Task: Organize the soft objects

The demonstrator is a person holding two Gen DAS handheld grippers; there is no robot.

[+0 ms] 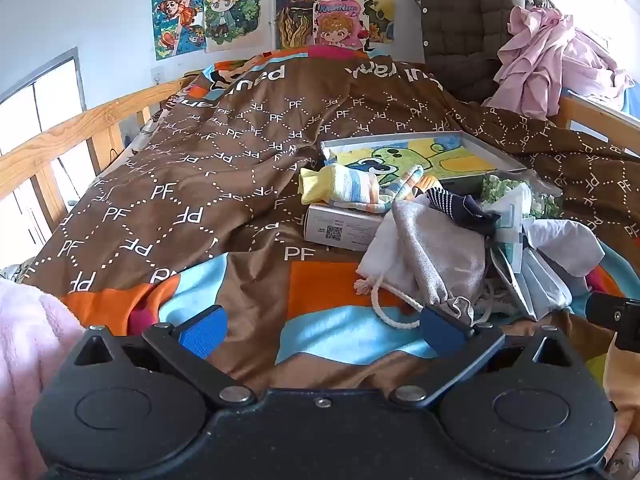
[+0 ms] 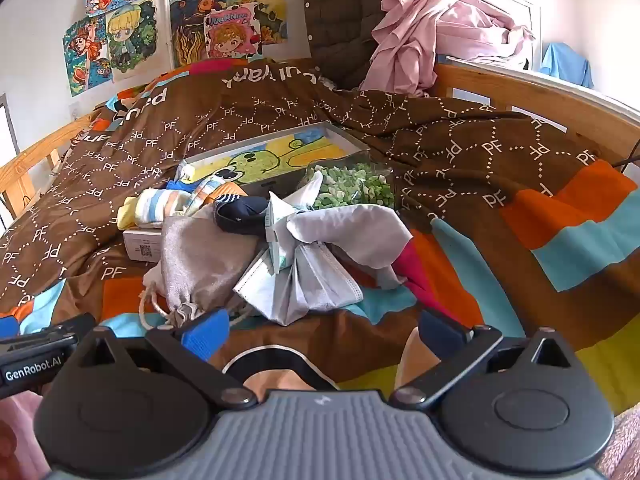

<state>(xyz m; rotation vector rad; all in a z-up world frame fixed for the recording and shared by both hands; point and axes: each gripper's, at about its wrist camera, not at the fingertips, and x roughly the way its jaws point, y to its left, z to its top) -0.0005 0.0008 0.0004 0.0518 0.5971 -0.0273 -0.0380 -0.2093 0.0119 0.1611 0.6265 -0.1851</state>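
Both claws gaped wide, empty: left gripper [image 1: 320, 330], right gripper [image 2: 322, 330]. Soft pile sat centre-right of frame on the duvet [image 1: 192, 184]: grey drawstring pouch [image 1: 432, 256], striped socks [image 1: 344, 190], face masks [image 2: 304, 280]. Risk: the loose pouch cord [image 1: 394, 308] snags a finger and drags the heap.

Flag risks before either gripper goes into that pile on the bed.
Both grippers, left and right, are open and empty.
1. The grey pouch trails a cord by the left gripper; it may snag.
2. The face masks overlap, so several may lift together.
3. The striped socks lie on a box and may slide off.
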